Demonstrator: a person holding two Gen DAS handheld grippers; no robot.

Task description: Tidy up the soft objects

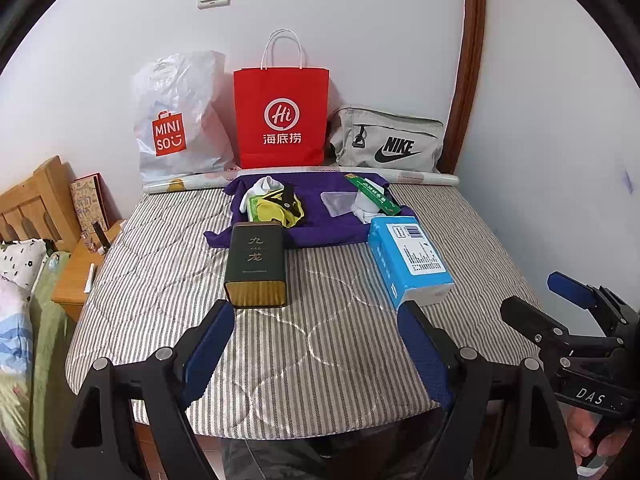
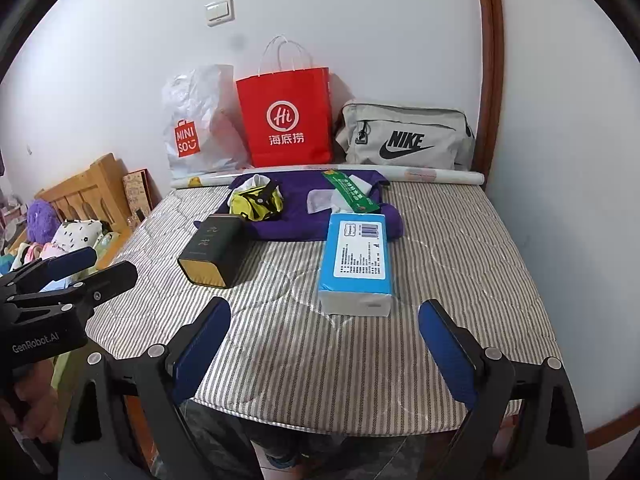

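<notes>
A purple cloth [image 1: 320, 224] [image 2: 296, 216] lies spread at the back of the striped pad. On it sit a yellow-and-black soft item [image 1: 280, 208] [image 2: 260, 204], white socks [image 1: 264, 186] [image 2: 254, 182], a clear plastic packet [image 1: 340, 202] [image 2: 320, 200] and a green box [image 1: 374, 194] [image 2: 352, 192]. A blue tissue pack [image 1: 408, 260] [image 2: 358, 260] lies in front on the right. My left gripper [image 1: 316, 316] [image 2: 84, 266] is open and empty over the pad's near part. My right gripper [image 2: 324, 312] [image 1: 540, 300] is open and empty near the tissue pack.
A dark tea tin [image 1: 256, 264] [image 2: 214, 250] lies left of centre. A MINISO plastic bag [image 1: 176, 120], a red paper bag [image 1: 282, 112] and a grey Nike bag [image 1: 388, 140] stand against the wall, with a paper roll [image 1: 420, 178] before them. A wooden headboard [image 1: 36, 200] and nightstand are at left.
</notes>
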